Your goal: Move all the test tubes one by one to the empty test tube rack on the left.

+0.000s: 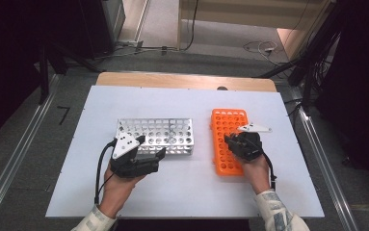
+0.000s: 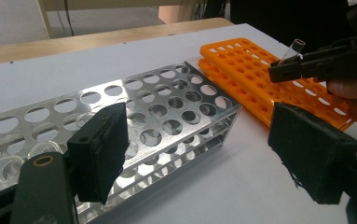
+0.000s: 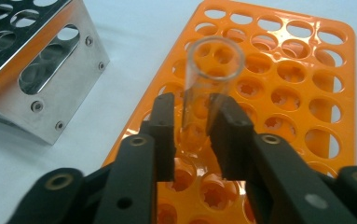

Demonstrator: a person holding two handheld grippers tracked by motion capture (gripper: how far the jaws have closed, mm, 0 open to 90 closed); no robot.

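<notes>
My right gripper holds a glass tube standing up in the orange rack.

I see my right gripper (image 3: 191,135) with its jaws pinched on a clear glass test tube (image 3: 211,74), which stands nearly straight up in a hole of the orange rack (image 3: 306,84). The tube's long side points up and down, so I think my next move has to go straight up to pull it out. The metal rack (image 1: 155,134) sits to the left, near but not touching the orange one. My left gripper (image 2: 195,154) waits with its jaws wide apart and nothing between them, right beside the metal rack's end.
</notes>
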